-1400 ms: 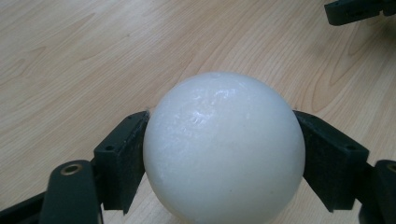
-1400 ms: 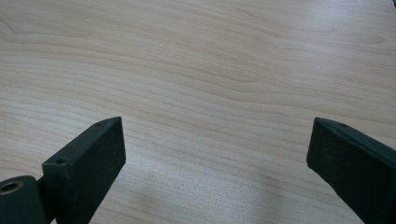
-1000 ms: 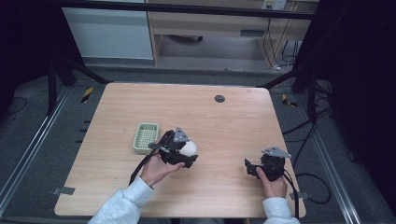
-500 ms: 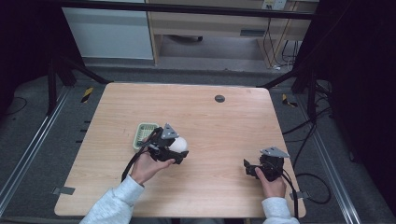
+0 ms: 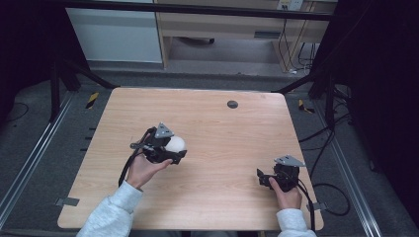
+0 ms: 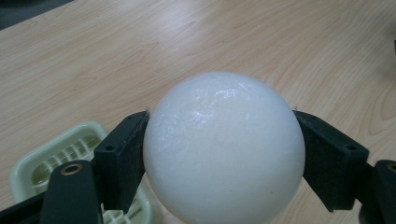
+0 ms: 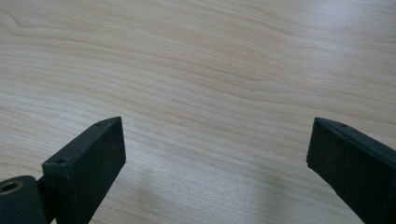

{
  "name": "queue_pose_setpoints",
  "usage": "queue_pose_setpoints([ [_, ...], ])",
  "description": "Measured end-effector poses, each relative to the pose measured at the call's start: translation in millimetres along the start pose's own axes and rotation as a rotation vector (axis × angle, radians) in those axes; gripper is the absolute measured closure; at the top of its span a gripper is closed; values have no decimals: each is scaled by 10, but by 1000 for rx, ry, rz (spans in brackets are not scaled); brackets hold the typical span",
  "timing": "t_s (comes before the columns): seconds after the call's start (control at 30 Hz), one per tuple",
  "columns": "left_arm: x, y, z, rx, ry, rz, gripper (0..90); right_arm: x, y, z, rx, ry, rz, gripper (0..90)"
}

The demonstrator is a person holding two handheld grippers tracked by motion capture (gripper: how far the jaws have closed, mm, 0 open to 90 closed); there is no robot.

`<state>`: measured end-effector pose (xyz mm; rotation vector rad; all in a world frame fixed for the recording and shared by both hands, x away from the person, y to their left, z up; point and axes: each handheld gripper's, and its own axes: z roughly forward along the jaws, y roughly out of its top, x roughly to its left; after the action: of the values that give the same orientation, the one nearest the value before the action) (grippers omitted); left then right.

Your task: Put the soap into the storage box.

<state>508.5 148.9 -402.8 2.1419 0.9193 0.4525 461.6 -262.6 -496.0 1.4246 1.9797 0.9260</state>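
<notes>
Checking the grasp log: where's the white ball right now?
The white ball is clamped between the left gripper's jaws, left of the table's centre in the high view. The pale green basket sits just below it in the left gripper view.

White ball (image 6: 224, 149): lower edge cut off by the bottom of the left gripper view; in the high view its underside is hidden behind the left gripper (image 5: 168, 148). Pale green basket (image 6: 56, 163): partly hidden behind the ball and one of the fingers (image 6: 119, 158), its near end cut off by the frame; in the high view it lies covered by the left gripper and hand. Right gripper (image 7: 215, 158): both fingers cut off at the bottom edge of the right gripper view. Small dark round item (image 5: 232, 104) near the counter's (image 5: 222, 197) far edge: too small to identify
</notes>
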Motion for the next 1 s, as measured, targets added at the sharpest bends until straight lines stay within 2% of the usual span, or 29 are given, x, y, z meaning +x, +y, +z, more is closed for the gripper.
queue_pose_setpoints([
  [0.37, 291, -89, -6, 11, 58, -62, 229, 9, 6, 8, 2, 1, -5, 49],
  [0.53, 349, -120, 59, 37, 71, -66, 229, 20, 9, 11, 2, 4, 0, 49],
  [0.73, 428, -156, 131, 65, 83, -74, 229, 24, 12, 18, 0, 7, -15, 49],
  [0.9, 482, -169, 148, 66, 89, -85, 229, 21, 11, 23, -2, 6, -22, 49],
  [1.0, 511, -182, 163, 69, 96, -94, 229, 30, 14, 24, 2, 11, -10, 49],
])
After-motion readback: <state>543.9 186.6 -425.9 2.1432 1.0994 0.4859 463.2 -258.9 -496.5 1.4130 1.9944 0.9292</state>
